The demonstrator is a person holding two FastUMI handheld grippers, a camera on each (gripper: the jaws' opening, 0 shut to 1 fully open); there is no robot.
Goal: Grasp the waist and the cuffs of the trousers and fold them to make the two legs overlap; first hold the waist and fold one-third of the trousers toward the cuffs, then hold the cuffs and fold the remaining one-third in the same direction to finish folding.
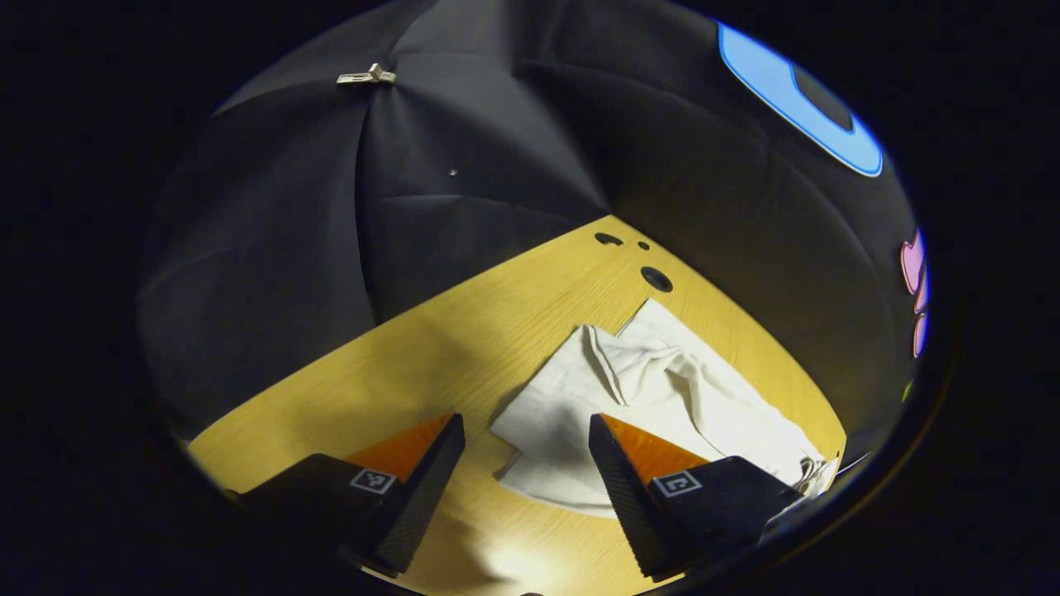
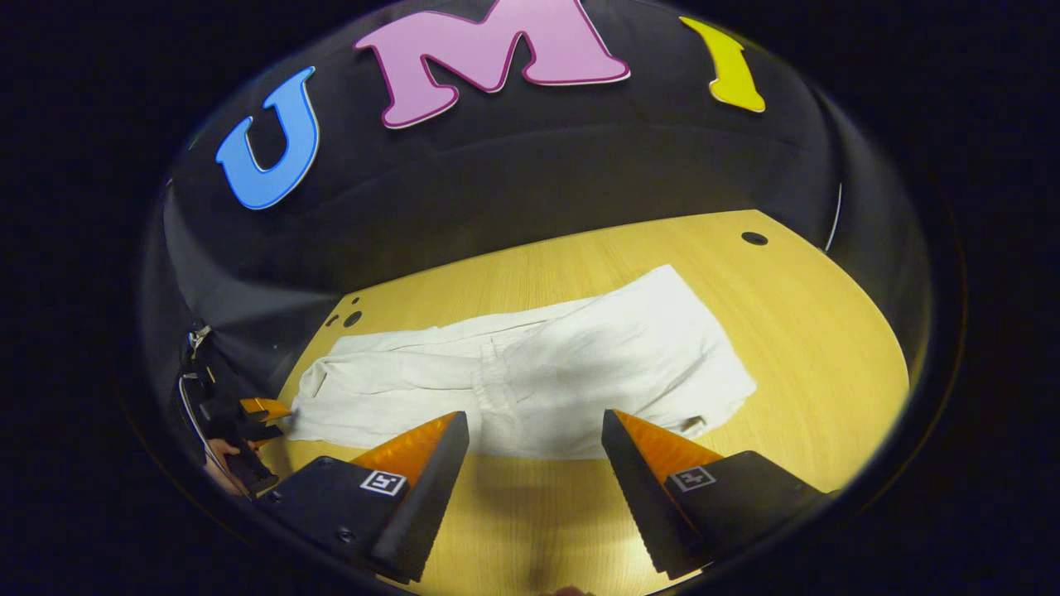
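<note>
**Both grippers spread wide over the table, trousers lying free**

My left gripper (image 1: 527,447) hangs above the wooden table (image 1: 431,348) with its jaws wide apart and nothing between them. Bare table shows in the gap, and the near corner of the white trousers (image 1: 662,389) lies just beyond my right-hand finger. To the left of the cloth there is a broad stretch of open wood reaching to the booth's black fabric wall (image 1: 464,149). The table's far corner, with three dark holes (image 1: 656,279), sits close behind the trousers.

My right gripper (image 2: 535,451) is likewise released, jaws spread, hovering over bare wood just short of the trousers' (image 2: 538,372) near edge. From here I see the garment nearly whole: laid lengthways across the table, one end narrow at the left, the other broad and squared at the right. Open table (image 2: 811,331) runs on past the right end to a curved edge, with a single hole (image 2: 754,238) near the far side. At the far left of this view the left gripper (image 2: 263,409) shows, small, with a hand (image 2: 217,472) holding it, just beside the trousers' narrow end.

The cloth is thin, matt and creased, bunched into ridges around its middle. The table is pale, with a fine straight grain. A metal clip (image 1: 367,76) pinches the wall fabric high up.
</note>
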